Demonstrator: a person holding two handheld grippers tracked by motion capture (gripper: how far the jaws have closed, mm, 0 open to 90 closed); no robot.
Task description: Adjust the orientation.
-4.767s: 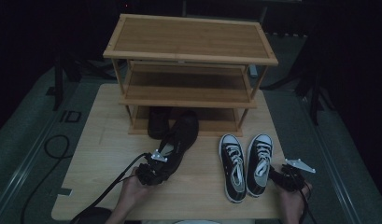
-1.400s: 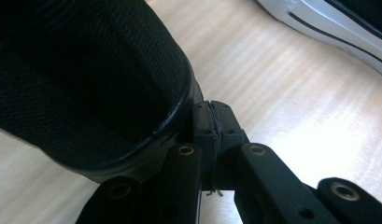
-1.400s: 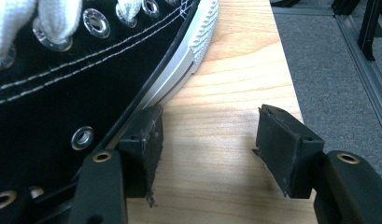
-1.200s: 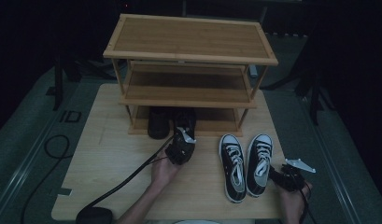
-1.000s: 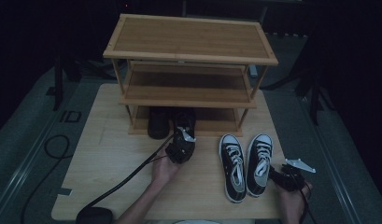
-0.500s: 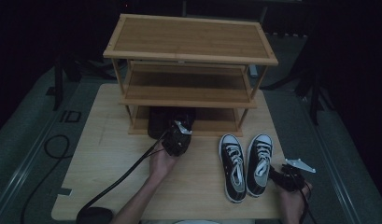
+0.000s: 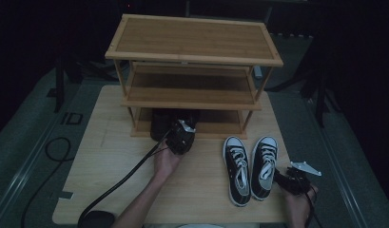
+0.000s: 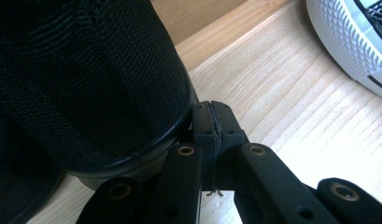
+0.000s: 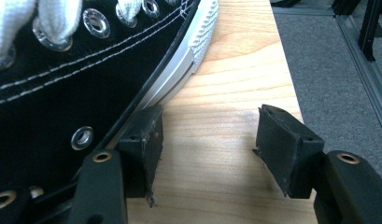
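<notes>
**Left gripper at the rack's bottom shelf, black shoes in; sneakers waiting at right**

Surface: light wooden bench [image 7: 111,156], grain running front to back, pale and bare across its left half. It stands on grey flooring in a dark room; a black cable loops on the floor at left. A three-tier wooden shoe rack [image 7: 194,57] sits at the bench's far side, its top and middle shelves bare.

Black shoes [image 7: 160,124]: a dark pair lies under the rack on its bottom shelf, heels toward the person. In the left gripper view one heel [image 8: 100,93] looms just left of the jaw tips, touching or nearly so.

Left gripper [image 7: 181,137]: at the front edge of the bottom shelf, just behind the shoe. Jaws pressed together, nothing between them.

Black-and-white sneakers [image 7: 249,164]: pair side by side on the bench, right of the rack's front, toes pointing away.

Right gripper [image 7: 296,179]: near the bench's front right corner, beside the right sneaker's heel. Jaws spread; the left jaw touches the sneaker's sole edge, the other stands over bare wood.

Change from earlier: about five seconds ago one black shoe lay out on the bench in front of the rack with the left gripper nearer the person; shoe and gripper have since gone forward to the shelf. Right gripper and sneakers unchanged.
</notes>
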